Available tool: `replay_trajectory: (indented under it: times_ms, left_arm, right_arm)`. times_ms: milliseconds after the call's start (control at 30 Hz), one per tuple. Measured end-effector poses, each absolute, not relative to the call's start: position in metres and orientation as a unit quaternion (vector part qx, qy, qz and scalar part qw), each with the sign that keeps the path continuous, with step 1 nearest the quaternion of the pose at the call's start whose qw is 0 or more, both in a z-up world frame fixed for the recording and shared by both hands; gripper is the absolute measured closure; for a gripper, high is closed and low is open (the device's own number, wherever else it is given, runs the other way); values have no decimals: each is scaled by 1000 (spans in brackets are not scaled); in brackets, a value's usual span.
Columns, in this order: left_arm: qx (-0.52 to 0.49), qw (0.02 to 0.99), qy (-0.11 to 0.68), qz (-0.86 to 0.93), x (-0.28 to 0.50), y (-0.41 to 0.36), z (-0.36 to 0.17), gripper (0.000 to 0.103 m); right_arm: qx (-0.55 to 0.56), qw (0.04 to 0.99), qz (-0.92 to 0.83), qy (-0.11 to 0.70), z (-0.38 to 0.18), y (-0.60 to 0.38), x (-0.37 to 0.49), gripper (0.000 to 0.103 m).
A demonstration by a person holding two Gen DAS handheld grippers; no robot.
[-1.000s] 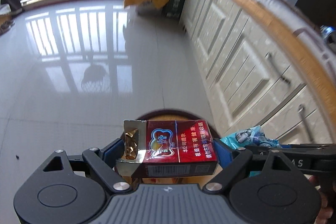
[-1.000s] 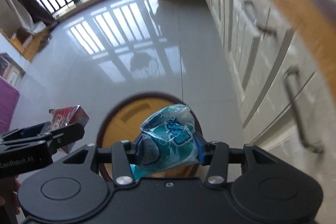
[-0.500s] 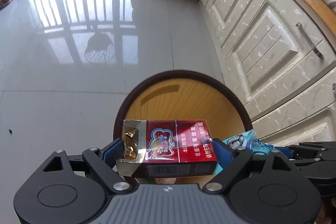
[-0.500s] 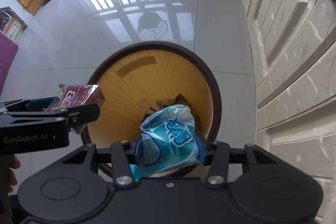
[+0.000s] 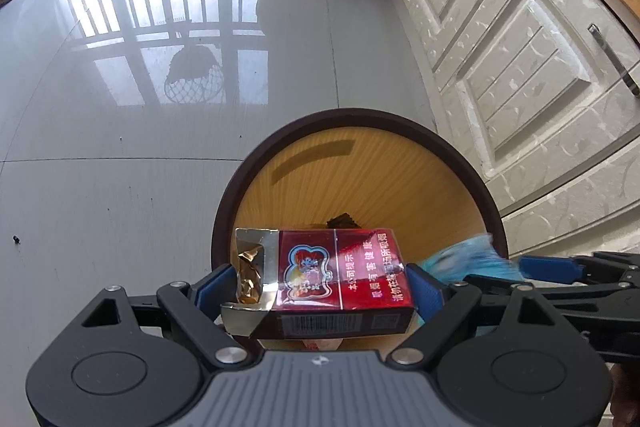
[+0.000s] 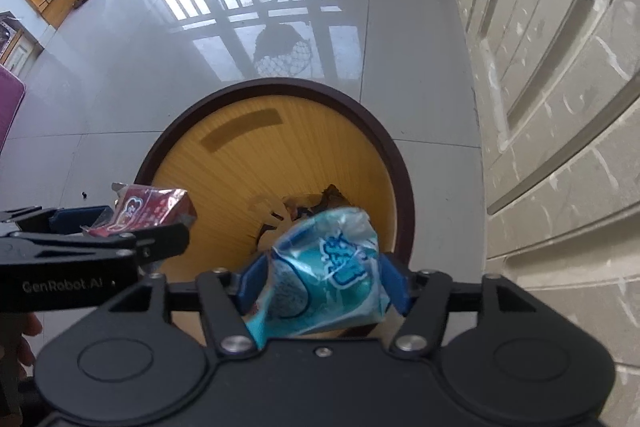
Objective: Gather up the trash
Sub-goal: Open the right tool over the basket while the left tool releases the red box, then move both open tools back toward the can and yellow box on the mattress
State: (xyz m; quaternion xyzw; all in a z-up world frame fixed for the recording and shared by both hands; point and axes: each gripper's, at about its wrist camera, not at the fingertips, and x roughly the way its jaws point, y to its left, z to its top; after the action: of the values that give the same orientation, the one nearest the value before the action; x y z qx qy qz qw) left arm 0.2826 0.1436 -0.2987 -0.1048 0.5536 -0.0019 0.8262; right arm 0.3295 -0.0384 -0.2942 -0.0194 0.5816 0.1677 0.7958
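We hold both grippers over the round bin (image 5: 440,155), whose dark brown rim and yellow ribbed inner wall fill the lower centre of both views.

Left gripper (image 5: 320,291): jaws closed narrow on a red cigarette pack (image 5: 340,271), gripped by its two short ends between the blue pads (image 5: 212,287). The pack lies flat, top flap torn open at the left end, gold foil showing inside. It hangs above the near part of the bin's opening. In the right wrist view the same pack (image 6: 150,207) sits at centre left, over the bin's left rim.

Right gripper (image 6: 326,281): jaws clamped on a crumpled blue-and-white snack wrapper (image 6: 324,275), bulging up between the blue pads (image 6: 394,283). It sits at lower centre, above the near right part of the opening. In the left wrist view the wrapper (image 5: 464,259) appears blurred at lower right, just beside the pack.

Some scraps of trash (image 6: 300,207) lie at the bin's bottom; we cannot tell what they are.

Glossy grey floor tiles (image 5: 140,167) spread across the left and top of the frame. White cabinet doors (image 5: 520,67) with a metal handle (image 5: 612,59) run along the right edge.
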Motion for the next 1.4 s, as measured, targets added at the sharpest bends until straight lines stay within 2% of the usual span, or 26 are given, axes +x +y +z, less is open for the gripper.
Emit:
replay_trajectory:
  times_ms: [67,167,300,367,433,833,1400]
  left_arm:
    - [-107,828,551,1,285,143,-299,14]
    - [-108,832,544,2,290,144,-299,14]
    - [-125,844,522,3,299,141,-295,12]
    - [-130,845,519,8,304,138,-294,1]
    - [-125,844,522,4,308,133,-293,0]
    - [-101,823,558,15,294,133,-298,0]
    - [-86,822,562,12,266,137,-261,0]
  right_arm:
    - [-18,800,156,579,-295,-43,332,22]
    - [-5,800,147,582,-295,-50,334,12]
    - [-2,796,154,586,-296,-53,334,8]
    - [-15,789,165,592,-298,-50,332,5]
    - [-36,781,177,597,-301,-46,328,3]
    - [-74,761,196,613,-300,-41,318,0]
    - [-46,788,165,591,-256,-63,306,0]
